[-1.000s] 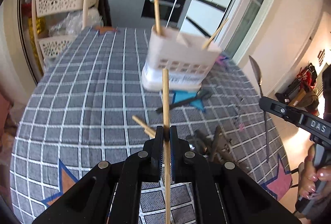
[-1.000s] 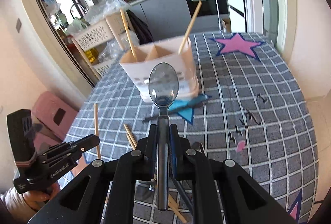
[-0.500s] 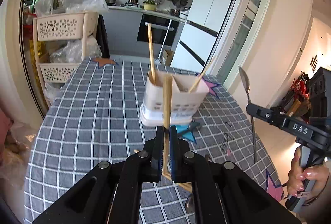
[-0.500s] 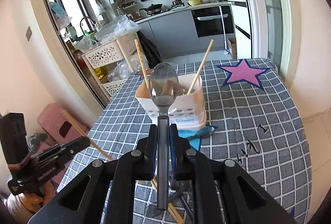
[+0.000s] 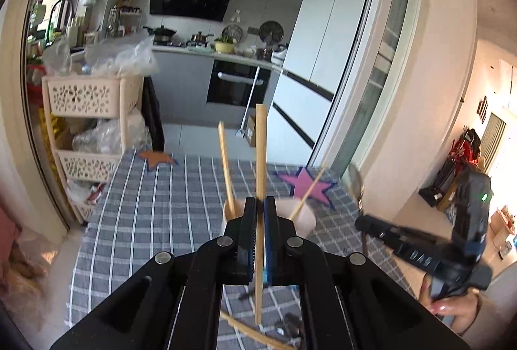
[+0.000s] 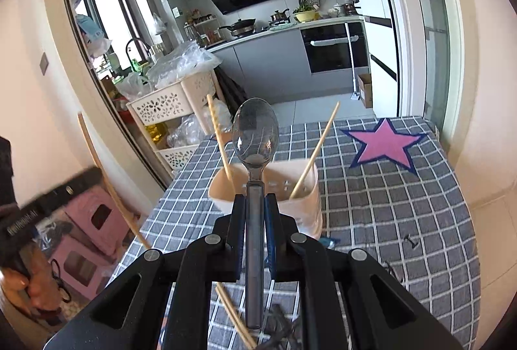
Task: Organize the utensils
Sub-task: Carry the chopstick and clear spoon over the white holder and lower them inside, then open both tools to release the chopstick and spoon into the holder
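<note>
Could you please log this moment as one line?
left tool: shut on chopstick | right tool: shut on spoon | holder: two chopsticks inside | stage: carrying to holder

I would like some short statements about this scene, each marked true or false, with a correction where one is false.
1. The left gripper is shut on a wooden chopstick. True.
2. The right gripper holds a fork. False: it is shut on a metal spoon, bowl upward.
3. Two chopsticks already stand in the holder. True.
4. The holder lies on its side. False: it stands upright on the checked tablecloth.
5. The star near the table's far end is green. False: it is pink.
</note>
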`<act>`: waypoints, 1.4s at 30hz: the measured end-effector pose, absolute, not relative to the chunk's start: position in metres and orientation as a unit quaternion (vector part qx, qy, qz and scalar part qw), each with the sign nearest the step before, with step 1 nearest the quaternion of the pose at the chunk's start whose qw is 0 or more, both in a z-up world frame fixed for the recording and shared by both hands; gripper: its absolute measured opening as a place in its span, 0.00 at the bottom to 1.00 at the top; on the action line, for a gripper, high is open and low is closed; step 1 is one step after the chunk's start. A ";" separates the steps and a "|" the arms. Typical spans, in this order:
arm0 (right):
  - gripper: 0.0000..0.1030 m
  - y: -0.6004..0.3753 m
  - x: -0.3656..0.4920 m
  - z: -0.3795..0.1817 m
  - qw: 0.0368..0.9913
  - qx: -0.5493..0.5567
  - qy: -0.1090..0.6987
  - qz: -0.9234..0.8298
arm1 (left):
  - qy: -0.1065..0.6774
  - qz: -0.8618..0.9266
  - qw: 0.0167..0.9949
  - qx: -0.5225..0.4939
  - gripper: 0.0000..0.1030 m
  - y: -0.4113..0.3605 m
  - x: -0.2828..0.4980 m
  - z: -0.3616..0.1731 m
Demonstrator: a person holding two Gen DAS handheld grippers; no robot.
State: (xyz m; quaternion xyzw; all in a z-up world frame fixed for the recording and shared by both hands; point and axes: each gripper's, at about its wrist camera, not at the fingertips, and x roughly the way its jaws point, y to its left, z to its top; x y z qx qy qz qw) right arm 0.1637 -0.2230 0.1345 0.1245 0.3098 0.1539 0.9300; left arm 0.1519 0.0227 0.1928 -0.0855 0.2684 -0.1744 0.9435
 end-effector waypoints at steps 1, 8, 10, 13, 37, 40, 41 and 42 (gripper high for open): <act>0.12 -0.223 0.169 0.135 0.931 0.124 0.309 0.153 | 0.264 -0.175 0.945 -0.084 0.36 0.021 0.158 0.198; 0.12 -0.223 0.210 0.138 0.935 0.128 0.295 0.151 | 0.239 -0.179 0.951 -0.084 0.36 0.012 0.206 0.224; 0.12 -0.221 0.223 0.138 0.936 0.126 0.290 0.153 | 0.235 -0.177 0.952 -0.085 0.36 0.009 0.220 0.228; 0.12 -0.216 0.244 0.136 0.938 0.123 0.284 0.158 | 0.234 -0.176 0.953 -0.082 0.36 0.003 0.238 0.228; 0.12 -0.169 0.286 0.054 0.947 0.035 0.265 0.176 | 0.302 -0.118 0.944 -0.068 0.31 -0.002 0.273 0.130; 0.13 -0.169 0.282 0.050 0.947 0.035 0.268 0.176 | 0.302 -0.108 0.945 -0.061 0.31 0.000 0.264 0.125; 0.13 -0.171 0.282 0.050 0.945 0.039 0.272 0.178 | 0.303 -0.102 0.946 -0.058 0.31 0.001 0.260 0.123; 0.14 -0.171 0.282 0.050 0.943 0.041 0.277 0.179 | 0.303 -0.100 0.946 -0.058 0.31 0.002 0.257 0.121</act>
